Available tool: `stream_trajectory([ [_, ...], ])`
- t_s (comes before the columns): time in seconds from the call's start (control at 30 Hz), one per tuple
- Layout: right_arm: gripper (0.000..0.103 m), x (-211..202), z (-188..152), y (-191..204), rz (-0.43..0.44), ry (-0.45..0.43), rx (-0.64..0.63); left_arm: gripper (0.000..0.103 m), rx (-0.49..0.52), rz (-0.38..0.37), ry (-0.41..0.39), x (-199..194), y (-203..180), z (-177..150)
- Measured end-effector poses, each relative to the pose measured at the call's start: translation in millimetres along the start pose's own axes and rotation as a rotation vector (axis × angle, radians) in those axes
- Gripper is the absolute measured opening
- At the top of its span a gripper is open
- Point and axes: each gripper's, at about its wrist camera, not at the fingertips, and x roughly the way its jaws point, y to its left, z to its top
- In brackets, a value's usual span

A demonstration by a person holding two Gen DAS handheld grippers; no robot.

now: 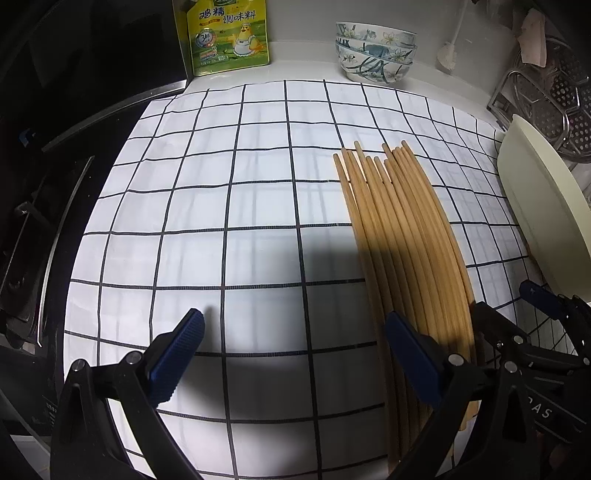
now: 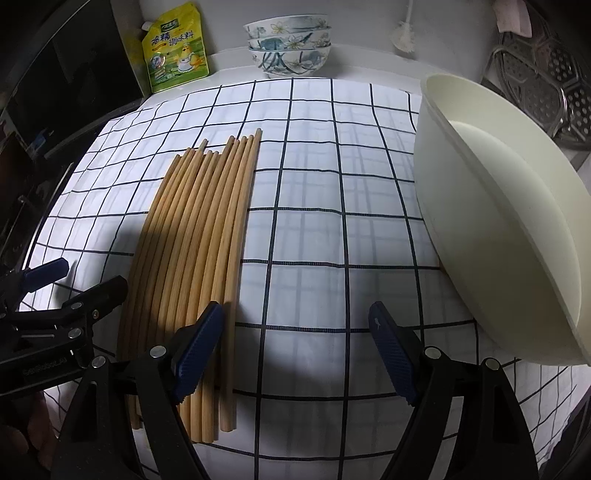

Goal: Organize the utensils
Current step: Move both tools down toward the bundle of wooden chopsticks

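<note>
Several wooden chopsticks (image 1: 402, 236) lie side by side in a row on a white checked cloth (image 1: 229, 206); they also show in the right wrist view (image 2: 199, 236). My left gripper (image 1: 295, 354) is open and empty, low over the cloth, its right finger over the chopsticks' near ends. My right gripper (image 2: 295, 347) is open and empty, its left finger over the chopsticks' near ends. Each gripper shows in the other's view, the right one (image 1: 535, 332) and the left one (image 2: 55, 306). A cream tub (image 2: 509, 229) stands to the right of the chopsticks.
Stacked floral bowls (image 1: 375, 51) and a yellow seasoning pouch (image 1: 225, 35) stand at the back. A white brush (image 1: 448, 55) leans on the wall. A steel steamer rack (image 1: 561, 99) is at the far right. A dark stove (image 1: 44, 184) borders the left.
</note>
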Motion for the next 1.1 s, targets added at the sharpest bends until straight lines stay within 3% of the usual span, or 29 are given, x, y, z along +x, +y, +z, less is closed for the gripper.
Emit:
stream_trajectory([
  [1.1, 0.076, -1, -5, 0, -0.037, -0.01, -0.029, 0.098, -0.028, 0.049, 0.016, -4, 8, -11],
])
